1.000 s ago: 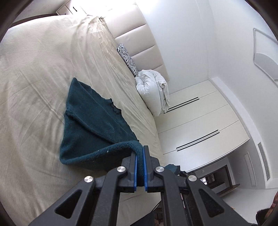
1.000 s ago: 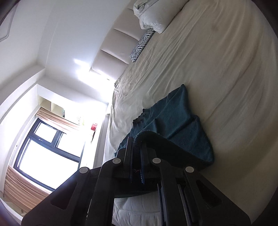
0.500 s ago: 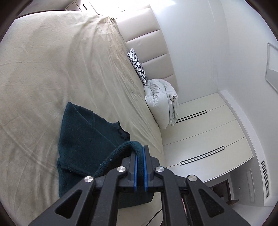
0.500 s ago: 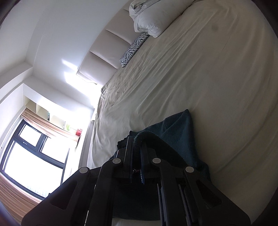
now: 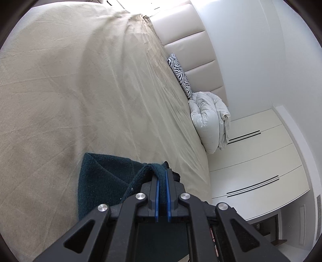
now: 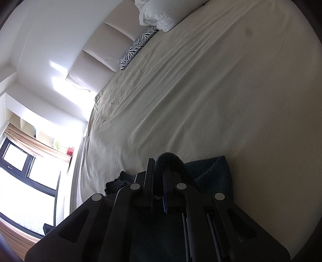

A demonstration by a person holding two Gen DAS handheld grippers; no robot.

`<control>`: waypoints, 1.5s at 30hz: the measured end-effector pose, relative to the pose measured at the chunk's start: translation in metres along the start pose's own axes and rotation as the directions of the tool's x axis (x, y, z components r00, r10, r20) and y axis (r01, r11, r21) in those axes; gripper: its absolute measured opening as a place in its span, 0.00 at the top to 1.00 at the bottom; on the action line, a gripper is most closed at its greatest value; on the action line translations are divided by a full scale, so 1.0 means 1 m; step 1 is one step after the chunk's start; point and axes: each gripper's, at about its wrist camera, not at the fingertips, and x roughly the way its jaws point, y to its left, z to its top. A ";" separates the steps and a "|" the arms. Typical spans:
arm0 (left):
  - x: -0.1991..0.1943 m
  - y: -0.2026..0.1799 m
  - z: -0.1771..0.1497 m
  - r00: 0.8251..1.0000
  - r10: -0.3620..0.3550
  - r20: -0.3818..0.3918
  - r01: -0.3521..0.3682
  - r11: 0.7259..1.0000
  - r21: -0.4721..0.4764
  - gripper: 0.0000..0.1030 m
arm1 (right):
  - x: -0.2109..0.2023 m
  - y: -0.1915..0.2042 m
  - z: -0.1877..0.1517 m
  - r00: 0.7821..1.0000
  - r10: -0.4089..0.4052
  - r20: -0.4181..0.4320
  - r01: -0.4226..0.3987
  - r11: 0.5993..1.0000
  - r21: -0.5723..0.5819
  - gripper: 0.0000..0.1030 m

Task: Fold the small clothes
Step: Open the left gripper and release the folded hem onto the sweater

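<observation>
Over the bed (image 5: 80,80), both grippers pinch the dark teal garment (image 5: 100,181).

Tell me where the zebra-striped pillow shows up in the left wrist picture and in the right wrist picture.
Left wrist view: the zebra-striped pillow stands right of centre in the upper half, against the padded headboard, just above the white duvet bundle.
Right wrist view: the pillow lies upper centre-left, against the headboard, just below the bundle.
Shared landmark: the white duvet bundle touching the pillow's end.

Dark teal knit garment (image 5: 100,181) — folded over, lying on bed.
</observation>
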 end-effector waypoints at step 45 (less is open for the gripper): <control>-0.051 -0.021 -0.146 0.950 0.292 0.108 -0.311 0.872 0.379 0.41 | -0.120 -0.034 -0.117 0.969 -0.244 0.031 0.244 0.934 -0.262 0.52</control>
